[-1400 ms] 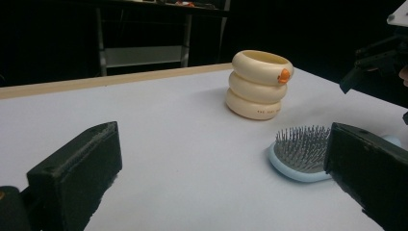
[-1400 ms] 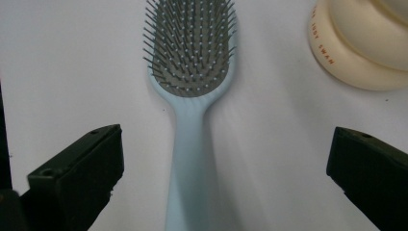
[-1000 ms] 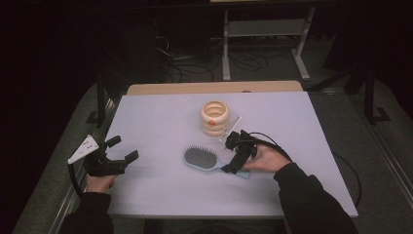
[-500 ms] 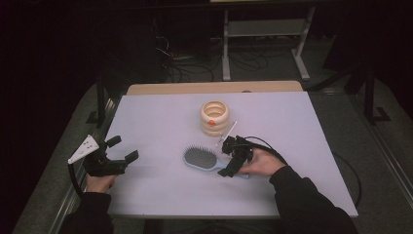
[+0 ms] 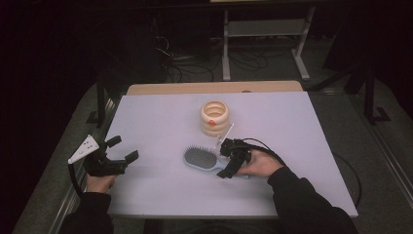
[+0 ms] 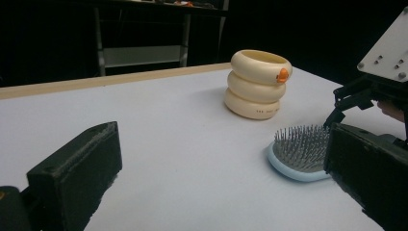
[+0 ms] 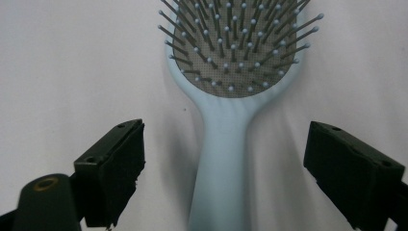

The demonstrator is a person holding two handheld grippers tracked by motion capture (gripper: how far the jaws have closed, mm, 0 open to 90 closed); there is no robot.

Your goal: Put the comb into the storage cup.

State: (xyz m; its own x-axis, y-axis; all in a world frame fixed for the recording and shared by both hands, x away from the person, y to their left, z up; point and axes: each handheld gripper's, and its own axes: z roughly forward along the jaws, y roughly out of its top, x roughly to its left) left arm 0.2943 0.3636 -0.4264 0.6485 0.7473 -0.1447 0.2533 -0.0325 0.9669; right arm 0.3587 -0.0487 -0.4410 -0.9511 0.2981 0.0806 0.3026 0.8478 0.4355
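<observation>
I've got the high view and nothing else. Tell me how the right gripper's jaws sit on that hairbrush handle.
Observer: In the right gripper view the jaws of the right gripper stand one on each side of the light blue hairbrush handle, with table showing between each pad and the handle. They have just been closing, but nothing is gripped.
Operator: Give me the brush's lie.
Observer: Bristles up, flat on the table, handle pointing back between the jaws.
Operator: Report on the left gripper.
Observer: In its own view the left gripper has its jaws wide apart with bare table between them, facing the brush head and the cream ring stack.
Operator: Describe that stack.
Observer: Three rings, with a small orange knob on the top one.
</observation>
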